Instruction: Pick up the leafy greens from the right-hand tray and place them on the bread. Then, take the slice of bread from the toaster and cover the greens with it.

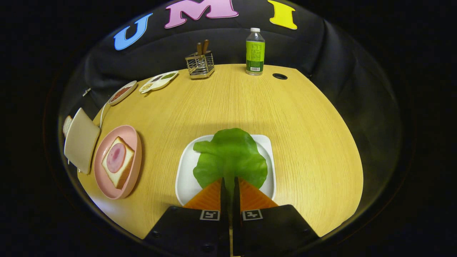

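A green lettuce leaf [230, 157] lies over the white square tray [187, 175] just ahead of my fingers. My gripper [230, 180] is shut on the leaf's stem end, both fingers pressed nearly together around it. To the left, a pink plate [134, 142] holds a slice of bread [123, 169] topped with a round of ham [116, 158]. Further left stands the toaster [81, 140], with a slice of bread [67, 125] sticking out behind it.
At the back of the wooden table [303, 135] stand a green-labelled bottle [255, 53] and a wire holder [200, 64] with wooden handles. Small condiment dishes [159, 81] and a small bowl [122, 92] sit at the back left. A cable hole [279, 76] lies near the bottle.
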